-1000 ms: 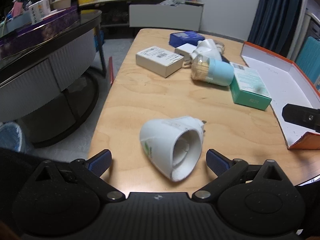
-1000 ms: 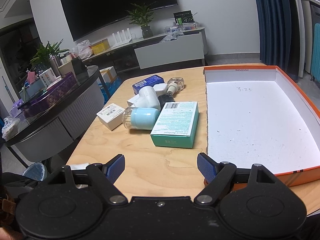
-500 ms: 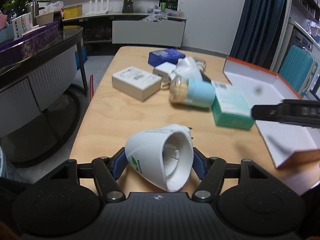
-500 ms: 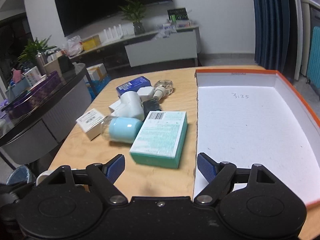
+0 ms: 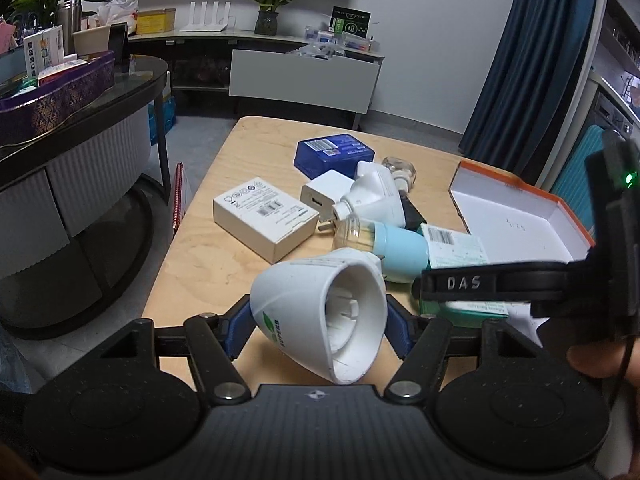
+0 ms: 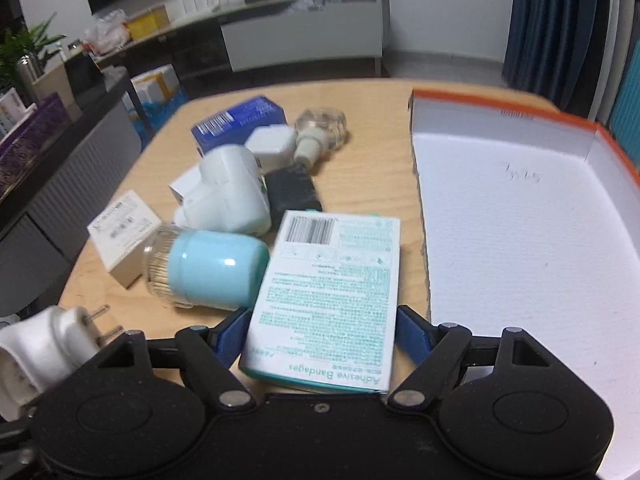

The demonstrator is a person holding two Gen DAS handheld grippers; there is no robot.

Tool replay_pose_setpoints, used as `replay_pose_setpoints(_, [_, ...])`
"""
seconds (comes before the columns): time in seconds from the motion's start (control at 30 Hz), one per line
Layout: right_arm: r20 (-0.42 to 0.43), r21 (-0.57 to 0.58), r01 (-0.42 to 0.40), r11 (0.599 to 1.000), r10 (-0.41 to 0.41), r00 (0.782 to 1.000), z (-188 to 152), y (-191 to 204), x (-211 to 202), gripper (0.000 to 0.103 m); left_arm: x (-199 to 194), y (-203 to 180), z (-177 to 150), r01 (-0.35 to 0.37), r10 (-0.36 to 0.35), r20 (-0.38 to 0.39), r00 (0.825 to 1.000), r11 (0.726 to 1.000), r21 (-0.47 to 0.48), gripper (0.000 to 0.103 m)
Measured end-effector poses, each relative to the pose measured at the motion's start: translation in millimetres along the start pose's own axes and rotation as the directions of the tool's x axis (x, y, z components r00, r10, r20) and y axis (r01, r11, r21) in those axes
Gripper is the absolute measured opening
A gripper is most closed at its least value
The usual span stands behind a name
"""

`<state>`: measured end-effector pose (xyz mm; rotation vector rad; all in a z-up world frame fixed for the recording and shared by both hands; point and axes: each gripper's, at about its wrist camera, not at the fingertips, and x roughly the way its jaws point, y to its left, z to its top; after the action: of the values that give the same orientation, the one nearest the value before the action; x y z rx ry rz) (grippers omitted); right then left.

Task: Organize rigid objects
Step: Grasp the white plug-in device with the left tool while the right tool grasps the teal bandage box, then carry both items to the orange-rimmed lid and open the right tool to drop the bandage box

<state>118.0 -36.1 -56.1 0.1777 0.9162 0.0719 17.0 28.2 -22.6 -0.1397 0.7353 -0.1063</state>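
Grip change on both sides since a second ago. My left gripper (image 5: 320, 332), whose fingers then stood spread either side of the white plug-in cone (image 5: 320, 316) on the table, now pinches it, and the cone looks raised off the wood. My right gripper (image 6: 320, 332), earlier hanging open over bare table, now straddles the near end of the bandage box (image 6: 328, 292); its blue pads sit at the box edges, but I cannot tell whether they press or only flank it. I judge one item secured and a second about to be, both bound for the orange-rimmed tray (image 6: 520, 216), which holds nothing yet. Remaining pile on the wooden table (image 5: 248, 152): blue box, white carton, charger, pale-blue jar. Room: dim lounge, dark curved counter on the left, blue curtain on the right.
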Motion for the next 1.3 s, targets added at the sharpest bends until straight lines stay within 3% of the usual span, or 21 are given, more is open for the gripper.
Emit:
replay_pose_setpoints(0.2, [0.025,0.017,-0.010,1.000,0.010,1.000,6.0,-20.5,-24.2,0.084,0.6,-7.0,16.9,0.013,-0.013,0.010,1.000,1.000,-0.002,0.067])
replay_pose_setpoints(0.43, [0.126,0.067,0.003,0.998,-0.011,0.992,18.1,-61.1,-64.5,0.084,7.1,-34.1,38.1,0.055,-0.056,0.019,0.998,0.998,0.030,0.067])
replay_pose_setpoints(1.0, [0.292,0.196,0.122,0.973,-0.177,0.940,41.8,-151.0,-113.3,0.084,40.8,-123.7,76.5,0.184,-0.185,-0.009,0.983,0.977,0.110,0.067])
replay_pose_setpoints(1.3, [0.314,0.215,0.156,0.964,-0.220,0.924,45.7,-183.1,-119.9,0.084,58.1,-160.5,76.1,0.216,-0.215,-0.027,0.976,0.967,0.133,0.067])
